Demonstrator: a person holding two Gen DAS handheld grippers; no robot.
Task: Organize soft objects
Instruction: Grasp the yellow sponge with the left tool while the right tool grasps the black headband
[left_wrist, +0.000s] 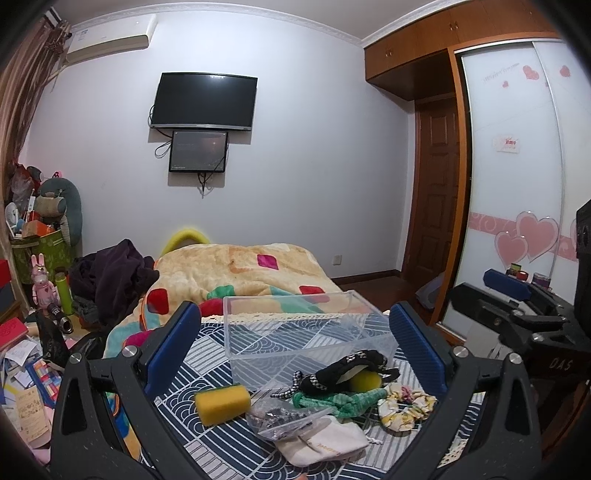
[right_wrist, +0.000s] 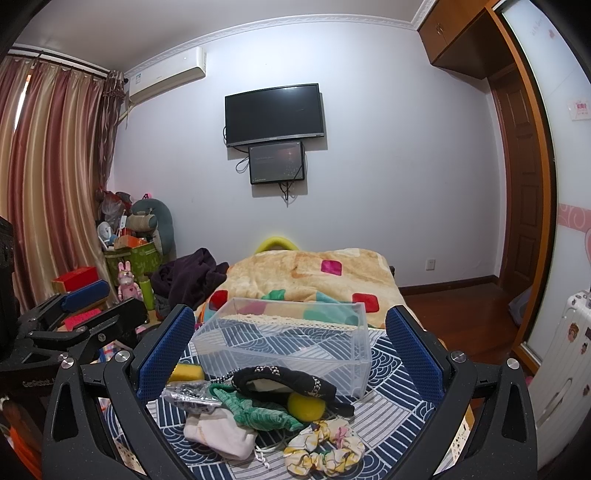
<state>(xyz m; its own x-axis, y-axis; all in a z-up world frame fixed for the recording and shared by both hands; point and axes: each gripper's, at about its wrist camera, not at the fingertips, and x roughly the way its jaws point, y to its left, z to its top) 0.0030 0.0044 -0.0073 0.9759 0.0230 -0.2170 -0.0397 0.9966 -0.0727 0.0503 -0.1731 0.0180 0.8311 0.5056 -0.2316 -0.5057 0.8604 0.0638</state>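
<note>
A clear plastic box (left_wrist: 306, 332) (right_wrist: 288, 347) stands empty on the blue patterned cloth (left_wrist: 207, 354). In front of it lies a pile of soft things: a yellow sponge (left_wrist: 221, 402) (right_wrist: 186, 372), a black headband (left_wrist: 351, 369) (right_wrist: 284, 380) over a yellow ball (left_wrist: 365, 382) (right_wrist: 304, 406), a green knit piece (left_wrist: 332, 402) (right_wrist: 255, 410), a floral scrunchie (left_wrist: 404, 406) (right_wrist: 325, 448), a white pouch (left_wrist: 321, 443) (right_wrist: 218, 432) and a clear bag of dark bits (left_wrist: 280, 417) (right_wrist: 190, 397). My left gripper (left_wrist: 291, 343) is open above the pile. My right gripper (right_wrist: 290, 347) is open too.
A peach blanket (left_wrist: 240, 269) (right_wrist: 306, 273) covers the bed behind the box. Dark clothes (left_wrist: 110, 277) and clutter sit at the left. A wardrobe (left_wrist: 517, 166) and door stand at the right. A white suitcase (right_wrist: 565, 350) is by the wardrobe.
</note>
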